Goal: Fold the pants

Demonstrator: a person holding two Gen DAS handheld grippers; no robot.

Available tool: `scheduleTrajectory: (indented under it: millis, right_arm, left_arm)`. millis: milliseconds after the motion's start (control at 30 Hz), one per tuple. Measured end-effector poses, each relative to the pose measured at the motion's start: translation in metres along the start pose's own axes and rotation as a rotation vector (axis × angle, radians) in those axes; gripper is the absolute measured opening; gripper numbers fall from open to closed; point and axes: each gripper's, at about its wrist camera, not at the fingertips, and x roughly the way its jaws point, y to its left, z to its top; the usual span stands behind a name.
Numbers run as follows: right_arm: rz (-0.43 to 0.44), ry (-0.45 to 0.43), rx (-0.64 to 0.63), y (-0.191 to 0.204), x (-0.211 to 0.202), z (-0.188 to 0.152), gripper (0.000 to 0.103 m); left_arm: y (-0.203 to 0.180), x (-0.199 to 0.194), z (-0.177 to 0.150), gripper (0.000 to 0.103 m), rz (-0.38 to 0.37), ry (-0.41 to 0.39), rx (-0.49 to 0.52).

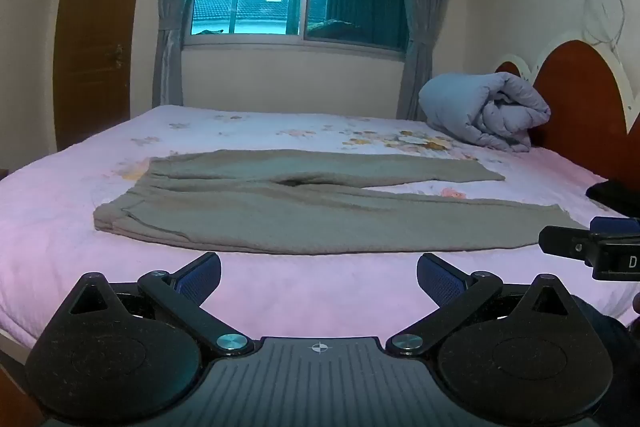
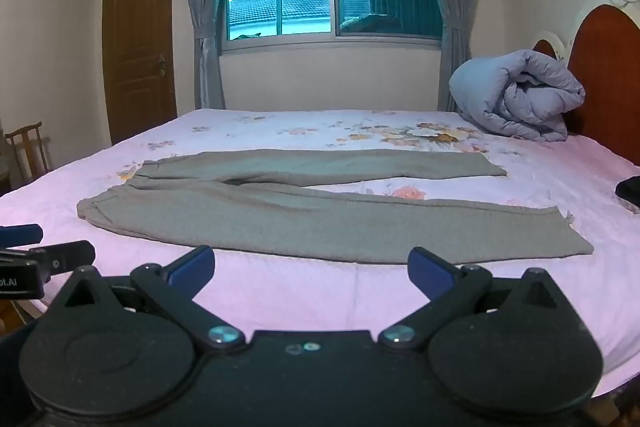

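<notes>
Grey-brown pants (image 1: 304, 211) lie flat on the pink bed sheet (image 1: 52, 227), waistband to the left, both legs spread out to the right. They also show in the right wrist view (image 2: 320, 219). My left gripper (image 1: 319, 277) is open and empty, held over the bed's near edge just short of the pants. My right gripper (image 2: 311, 273) is open and empty, also just short of the near leg. Each gripper shows at the edge of the other's view, the right one (image 1: 592, 247) and the left one (image 2: 40, 255).
A rolled blue-grey quilt (image 1: 486, 109) lies at the far right by the red headboard (image 1: 580, 99). A dark item (image 2: 630, 189) lies at the bed's right edge. A wooden chair (image 2: 28, 151) stands left of the bed. A window and a door are behind.
</notes>
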Motion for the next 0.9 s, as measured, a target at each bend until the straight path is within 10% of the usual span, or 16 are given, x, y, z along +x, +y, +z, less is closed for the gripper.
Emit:
scheduleTrajectory:
  millis: [900]
  right_arm:
    - [0.0,0.003,0.003,0.0003,0.002,-0.0012,0.097]
  left_arm:
    - [-0.0004,0.0034,-0.0005,0.103,0.001,0.017,0.003]
